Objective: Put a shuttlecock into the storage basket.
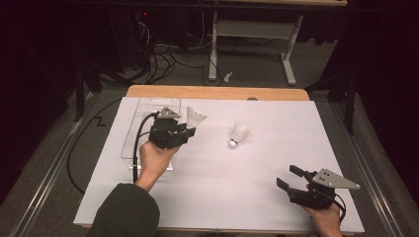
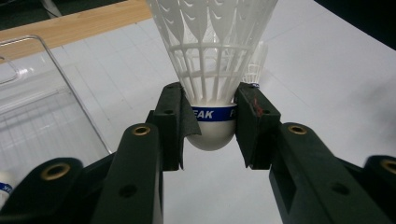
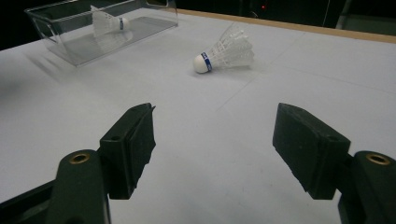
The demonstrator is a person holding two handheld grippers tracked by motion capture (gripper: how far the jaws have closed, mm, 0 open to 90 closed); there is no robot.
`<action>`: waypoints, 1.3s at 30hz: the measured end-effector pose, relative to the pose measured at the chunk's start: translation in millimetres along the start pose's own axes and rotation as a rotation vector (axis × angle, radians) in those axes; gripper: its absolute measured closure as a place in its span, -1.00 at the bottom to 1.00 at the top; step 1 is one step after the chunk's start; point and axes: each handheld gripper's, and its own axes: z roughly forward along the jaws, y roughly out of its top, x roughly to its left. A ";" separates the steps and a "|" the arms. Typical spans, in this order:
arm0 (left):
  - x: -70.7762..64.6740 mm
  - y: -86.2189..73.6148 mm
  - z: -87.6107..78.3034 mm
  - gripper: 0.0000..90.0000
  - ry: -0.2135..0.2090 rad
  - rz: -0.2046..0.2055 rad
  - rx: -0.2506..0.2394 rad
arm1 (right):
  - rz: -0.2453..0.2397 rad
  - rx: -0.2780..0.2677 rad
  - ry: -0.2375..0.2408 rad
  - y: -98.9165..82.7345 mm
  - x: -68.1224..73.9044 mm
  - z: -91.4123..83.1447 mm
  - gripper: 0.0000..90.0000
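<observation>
Right now, a white shuttlecock (image 2: 212,70) is pinched at its round cork by the fingers (image 2: 173,123) of the left gripper (image 1: 190,129). Its feather skirt is pointed away from the hand, and a blue band is seen around the cork between the two fingers. The held shuttlecock is kept above the counter (image 1: 207,197), near the far left corner, just beside a clear plastic box (image 1: 129,143). In the right gripper view, another shuttlecock (image 3: 111,23) is seen lying inside that box. A third shuttlecock (image 1: 239,134) is laid on its side near the middle of the counter, closer to the far edge. The right gripper (image 1: 289,177) is held near the near right corner, well apart from the shuttlecocks. Its fingers (image 3: 133,140) are spread wide, and nothing is held between them.
</observation>
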 end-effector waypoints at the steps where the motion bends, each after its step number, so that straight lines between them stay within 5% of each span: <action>1: 1.5 -0.2 -0.6 0.45 0.002 -0.002 0.000 | -0.001 0.000 0.000 0.0 0.0 0.0 -0.34; 39: 34.7 -8.9 -24.3 0.45 0.094 -0.065 -0.039 | 0.000 0.002 0.000 -0.1 -0.1 0.3 -0.34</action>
